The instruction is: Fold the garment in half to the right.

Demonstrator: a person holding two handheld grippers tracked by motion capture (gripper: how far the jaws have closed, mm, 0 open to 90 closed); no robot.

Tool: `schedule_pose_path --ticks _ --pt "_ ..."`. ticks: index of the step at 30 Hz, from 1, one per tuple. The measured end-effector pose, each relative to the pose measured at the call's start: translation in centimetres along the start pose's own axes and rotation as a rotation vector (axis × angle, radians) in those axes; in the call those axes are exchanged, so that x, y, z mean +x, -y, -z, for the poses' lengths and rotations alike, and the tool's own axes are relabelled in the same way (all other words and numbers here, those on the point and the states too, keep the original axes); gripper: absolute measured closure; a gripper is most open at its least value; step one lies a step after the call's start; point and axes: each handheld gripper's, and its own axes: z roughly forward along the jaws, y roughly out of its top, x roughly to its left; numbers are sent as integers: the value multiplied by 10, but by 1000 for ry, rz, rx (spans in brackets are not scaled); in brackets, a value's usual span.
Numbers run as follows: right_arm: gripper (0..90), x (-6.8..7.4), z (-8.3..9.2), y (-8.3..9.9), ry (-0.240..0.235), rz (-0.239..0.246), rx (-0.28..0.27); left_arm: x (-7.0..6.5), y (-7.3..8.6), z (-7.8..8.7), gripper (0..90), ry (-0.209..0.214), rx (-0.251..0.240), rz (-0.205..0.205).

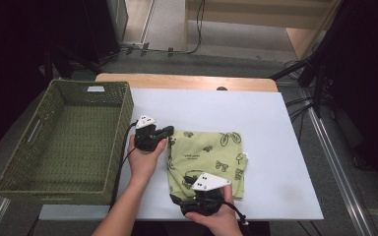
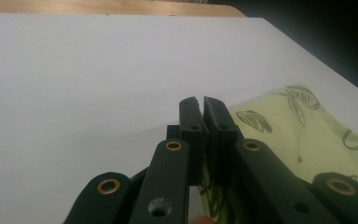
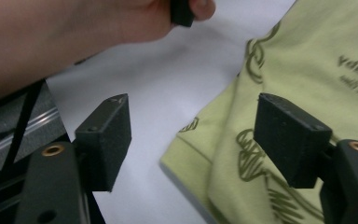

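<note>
A folded light-green cloth [image 1: 211, 150] with dark printed motifs lies on the white table [image 1: 256, 113]. My left gripper [image 1: 169, 131] sits at the cloth's far-left corner, shut on its edge. In the left gripper view its jaws [image 2: 203, 105] are pressed together, and the cloth [image 2: 298, 126] spreads out to their right. My right gripper [image 1: 182, 188] is at the cloth's near-left corner and is open. In the right gripper view [image 3: 196, 135], one jaw hangs over the cloth [image 3: 307, 56] and the other over bare table, with the corner between them.
A green woven basket [image 1: 15, 162] stands at the table's left side, with nothing inside. The person's left hand [image 3: 74, 32] is close above the right gripper. Cables and stand legs lie on the floor beyond the table.
</note>
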Motion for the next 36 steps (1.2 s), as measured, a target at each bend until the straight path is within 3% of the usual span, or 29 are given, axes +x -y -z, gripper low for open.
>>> schedule_pose_path --ticks 11,23,27,31,36 --pt "323 8 -14 9 53 17 57 1 0 -1 866 -8 3 1" --pt "365 14 -19 11 117 67 117 3 1 -4 867 -23 2 11" --pt "396 19 -20 12 155 108 131 5 2 -6 867 -29 5 15" --pt "461 24 -22 12 205 134 141 5 1 -7 867 -34 4 14" --pt "663 22 -20 14 252 139 133 6 0 -8 868 -45 8 11"
